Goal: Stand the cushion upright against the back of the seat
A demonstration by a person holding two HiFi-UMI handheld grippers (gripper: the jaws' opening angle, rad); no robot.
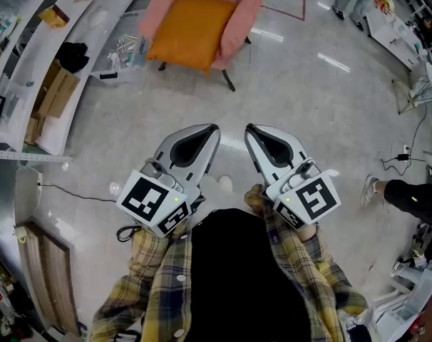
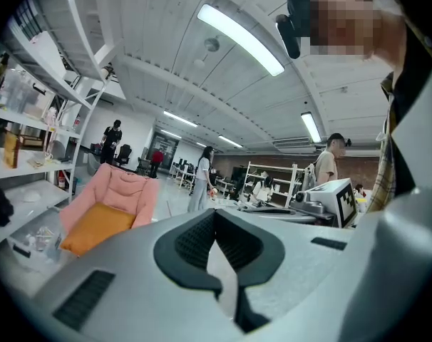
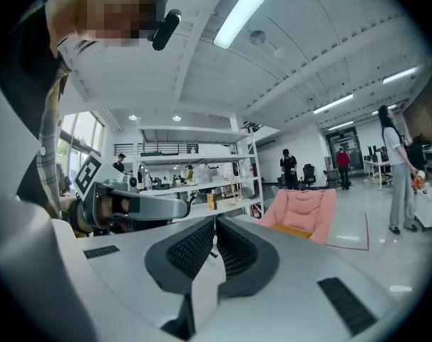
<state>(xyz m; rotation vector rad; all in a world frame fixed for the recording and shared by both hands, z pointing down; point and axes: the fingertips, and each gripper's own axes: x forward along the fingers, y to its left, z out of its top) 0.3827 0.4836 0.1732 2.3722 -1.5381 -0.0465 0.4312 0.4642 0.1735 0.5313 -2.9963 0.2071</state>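
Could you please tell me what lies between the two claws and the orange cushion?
Only bare floor, as the head view shows: nothing stands between the left claw, the right claw and the cushion lying flat on the pink armchair.

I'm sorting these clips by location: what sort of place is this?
Probably a big open lab or workshop: long white shelves holding boxes, overhead strip lights, and a wide polished floor.

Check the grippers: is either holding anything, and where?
Nothing held. Left gripper and right gripper are shut and empty; the cushion lies flat on the chair, untouched.
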